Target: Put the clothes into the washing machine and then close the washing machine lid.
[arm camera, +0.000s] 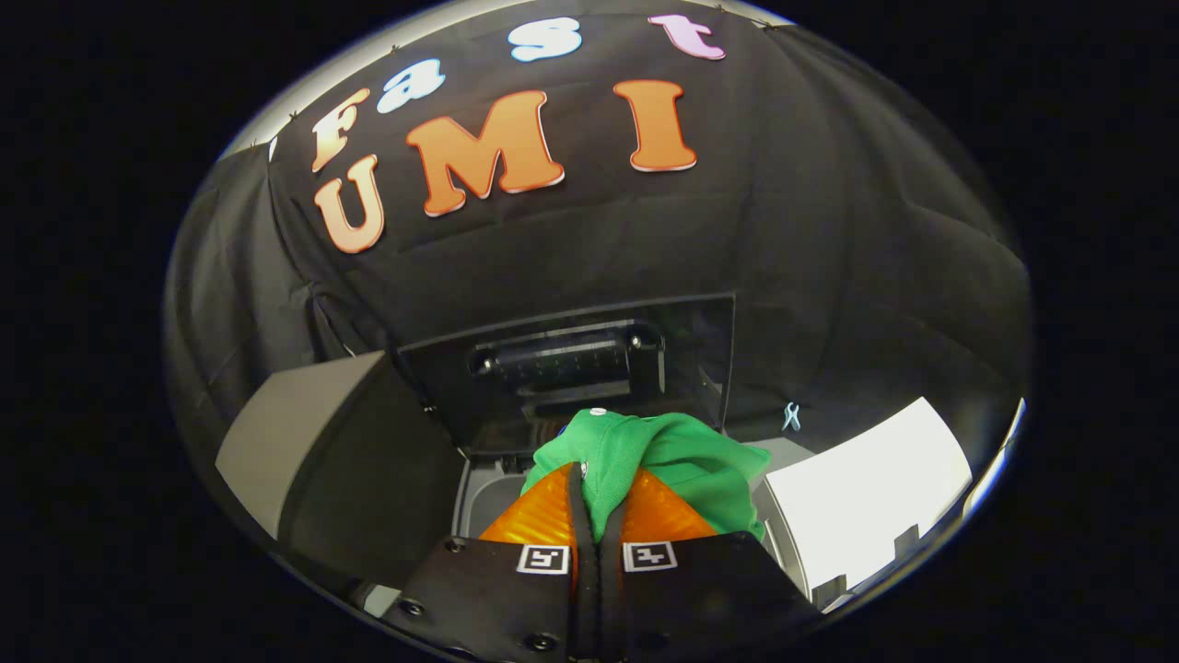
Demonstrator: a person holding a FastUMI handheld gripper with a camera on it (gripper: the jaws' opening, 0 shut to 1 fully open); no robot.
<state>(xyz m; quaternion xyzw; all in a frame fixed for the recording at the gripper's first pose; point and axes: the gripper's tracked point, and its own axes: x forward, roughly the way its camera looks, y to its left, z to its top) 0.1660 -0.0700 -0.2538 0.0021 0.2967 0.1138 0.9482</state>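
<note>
Above the washer opening: tool (599, 516) carries the green garment (682, 460), bunched just ahead of and between the fingers.
Tool state: fingers nearly together, both pressing a fold of the green cloth; pinch looks firm, no slack visible between the fingers.
Garment location: hanging off the fingertips, over the grey rim of the washing machine (479, 497); looks not yet inside the tub, though the tub itself is hidden behind the cloth and the fingers.
Garment look: bright green, soft knit by the look of it, crumpled into a rounded wad; a small pale button or snap (598, 412) sits on its top edge. Most of the bulk lies to the right of the fingers.
Lid: the washing machine lid (571, 368) stands raised behind the garment, dark panel with a handle recess, leaning back toward the booth wall.
Surroundings: grey box-like panel (304, 442) to the left of the machine, white flat panel (866, 497) to the right; a small pale clip (790, 416) hangs on the wall cloth beyond.
Done so far: garment picked up and brought to the machine; lid already open.
Left to do: lower the garment into the tub, let go, pull clear, then swing the lid down.
Progress call: roughly mid-task, first half nearly complete.
Other clothes: can't tell whether more are waiting.
</note>
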